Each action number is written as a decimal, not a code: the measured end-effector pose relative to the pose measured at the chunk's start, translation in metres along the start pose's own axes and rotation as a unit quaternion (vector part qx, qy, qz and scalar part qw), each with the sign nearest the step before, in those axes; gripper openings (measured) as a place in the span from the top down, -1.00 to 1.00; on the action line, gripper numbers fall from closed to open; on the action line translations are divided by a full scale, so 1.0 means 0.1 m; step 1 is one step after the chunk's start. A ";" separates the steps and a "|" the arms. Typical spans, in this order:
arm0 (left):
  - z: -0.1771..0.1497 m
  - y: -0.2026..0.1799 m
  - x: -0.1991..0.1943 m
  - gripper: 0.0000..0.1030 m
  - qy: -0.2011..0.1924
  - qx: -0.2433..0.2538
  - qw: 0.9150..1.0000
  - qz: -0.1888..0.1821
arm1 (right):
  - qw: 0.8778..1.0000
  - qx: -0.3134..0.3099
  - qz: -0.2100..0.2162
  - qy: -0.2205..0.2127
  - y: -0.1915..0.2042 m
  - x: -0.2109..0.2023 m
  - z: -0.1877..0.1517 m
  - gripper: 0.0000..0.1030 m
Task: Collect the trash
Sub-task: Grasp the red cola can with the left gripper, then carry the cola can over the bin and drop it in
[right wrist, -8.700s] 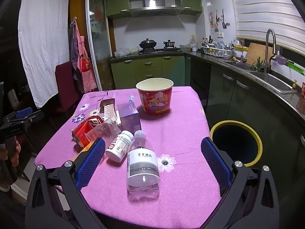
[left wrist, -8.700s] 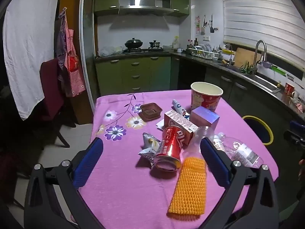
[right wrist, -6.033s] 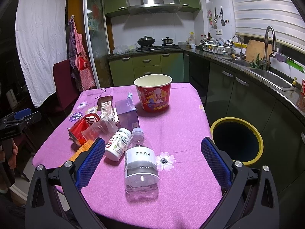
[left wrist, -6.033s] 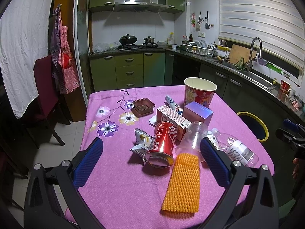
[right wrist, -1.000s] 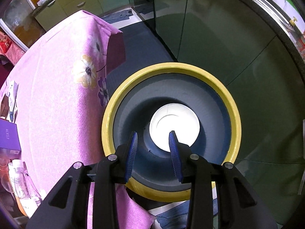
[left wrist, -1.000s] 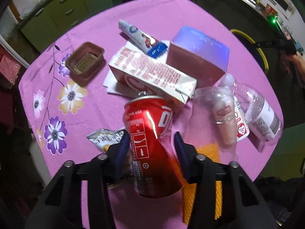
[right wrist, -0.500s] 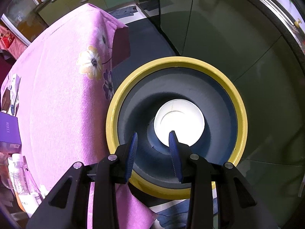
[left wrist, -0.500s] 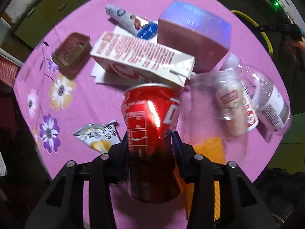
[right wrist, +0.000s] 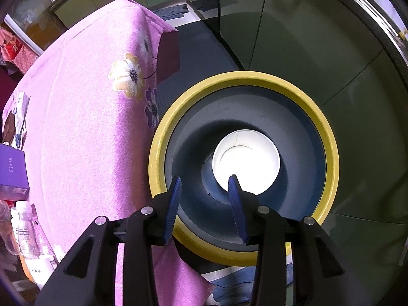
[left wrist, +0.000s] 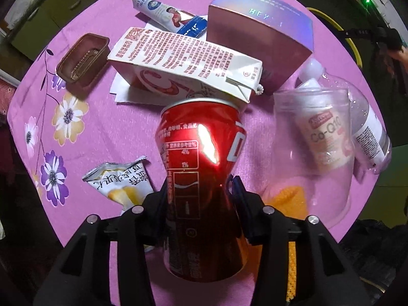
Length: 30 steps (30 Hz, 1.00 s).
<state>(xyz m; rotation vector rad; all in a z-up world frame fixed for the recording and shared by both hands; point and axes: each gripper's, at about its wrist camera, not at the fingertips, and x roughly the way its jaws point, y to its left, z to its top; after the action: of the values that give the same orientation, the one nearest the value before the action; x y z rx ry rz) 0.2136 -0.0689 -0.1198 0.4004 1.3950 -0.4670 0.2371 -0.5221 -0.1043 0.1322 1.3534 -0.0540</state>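
A dented red can (left wrist: 201, 140) lies among trash on the purple flowered tablecloth (left wrist: 114, 127). My left gripper (left wrist: 200, 182) points straight down over it, and its pads press on the can's narrowed waist. My right gripper (right wrist: 204, 178) hangs over the yellow-rimmed bin (right wrist: 244, 75) beside the table. Its jaws are opening and nothing is between them. A paper bucket (right wrist: 246, 158) with a white inside stands upright at the bottom of the bin.
Around the can lie a white carton (left wrist: 183, 58), a purple box (left wrist: 257, 40), a tube (left wrist: 165, 12), a brown tray (left wrist: 83, 58), a snack wrapper (left wrist: 119, 181), a clear cup (left wrist: 313, 191), a pill bottle (left wrist: 329, 140), a water bottle (left wrist: 369, 132) and orange mesh (left wrist: 290, 199). Green cabinets (right wrist: 306, 51) stand behind the bin.
My left gripper has sunk closer onto the can, which now fills more of the view. The right gripper's jaws have widened slightly over the bin. The bucket has left the table and stands in the bin.
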 end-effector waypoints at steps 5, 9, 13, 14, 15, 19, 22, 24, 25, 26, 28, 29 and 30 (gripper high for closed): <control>-0.10 -0.13 -0.14 0.13 -0.015 0.011 1.000 0.011 | 1.000 -0.001 0.003 -0.004 0.02 -0.03 0.00 0.25; -0.11 -0.13 -0.30 0.13 -0.030 0.009 0.999 0.024 | 1.000 -0.004 0.006 -0.008 0.04 -0.04 0.00 0.25; -0.12 -0.11 -0.51 0.13 -0.046 0.008 0.998 0.037 | 1.000 -0.005 0.015 -0.016 0.05 -0.09 -0.02 0.25; -0.12 -0.11 -0.58 0.13 -0.052 0.008 0.998 0.040 | 1.000 -0.005 0.017 -0.018 0.05 -0.11 -0.03 0.25; -0.10 -0.13 -0.64 0.13 -0.058 0.010 0.997 0.043 | 1.000 -0.004 0.018 -0.020 0.05 -0.12 -0.04 0.25; 0.00 -0.26 -1.01 0.13 -0.095 0.031 0.994 0.045 | 0.999 0.002 0.024 -0.034 -0.02 -0.24 -0.09 0.25; 0.25 -0.54 -1.21 0.13 -0.118 0.070 0.990 0.035 | 0.998 0.012 0.027 -0.052 -0.13 -0.41 -0.15 0.25; 0.49 -0.81 -1.27 0.13 -0.125 0.101 0.987 0.020 | 0.997 0.020 0.028 -0.069 -0.24 -0.56 -0.23 0.25; 0.64 -0.98 -1.28 0.13 -0.128 0.120 0.984 0.010 | 0.996 0.024 0.028 -0.076 -0.30 -0.63 -0.27 0.25; 0.79 -1.16 -1.29 0.13 -0.131 0.140 0.981 -0.002 | 0.996 0.028 0.027 -0.083 -0.35 -0.69 -0.31 0.25; 1.07 -1.47 -1.25 0.13 -0.133 0.174 0.976 -0.019 | 0.995 0.037 0.026 -0.094 -0.48 -0.81 -0.40 0.25; 1.24 -1.66 -1.21 0.13 -0.133 0.192 0.972 -0.027 | 0.994 0.042 0.025 -0.100 -0.56 -0.88 -0.46 0.25; 1.35 -1.81 -1.16 0.13 -0.132 0.204 0.969 -0.033 | 0.993 0.046 0.026 -0.104 -0.61 -0.91 -0.49 0.25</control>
<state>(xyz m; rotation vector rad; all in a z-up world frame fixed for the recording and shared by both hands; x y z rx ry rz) 0.2170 -0.2849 0.0147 0.6028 1.0520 -0.8371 0.1625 -0.5801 -0.0294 0.2335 1.1390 -0.0854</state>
